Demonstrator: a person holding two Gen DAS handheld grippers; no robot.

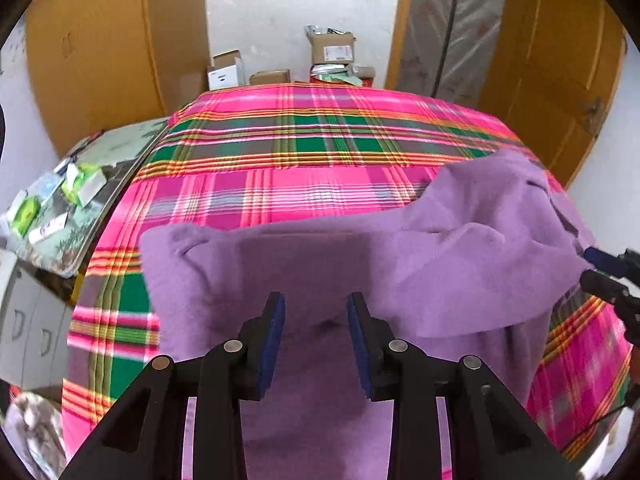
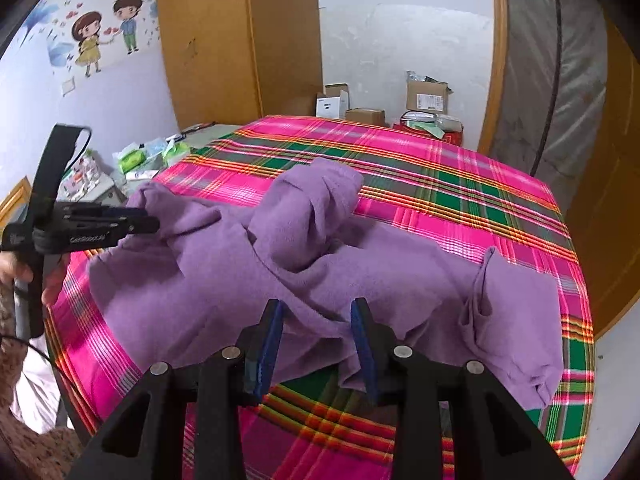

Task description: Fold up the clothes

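Observation:
A purple fleece garment (image 2: 320, 256) lies crumpled on a bed with a pink and green plaid cover (image 2: 460, 200). It also fills the near part of the left wrist view (image 1: 360, 264). My left gripper (image 1: 316, 312) has its jaws apart over the garment with cloth under and between them. In the right wrist view it (image 2: 144, 220) reaches in from the left at the garment's left edge. My right gripper (image 2: 318, 320) has its jaws apart at the garment's near hem. In the left wrist view it (image 1: 592, 266) sits at the garment's right edge.
A side table (image 1: 116, 152) with green and white packets (image 1: 84, 184) stands left of the bed. Cardboard boxes (image 2: 426, 98) sit on the floor beyond the bed's far end. Wooden wardrobes (image 2: 224, 40) stand at both sides. A wrapped mattress (image 2: 560, 72) leans at the right.

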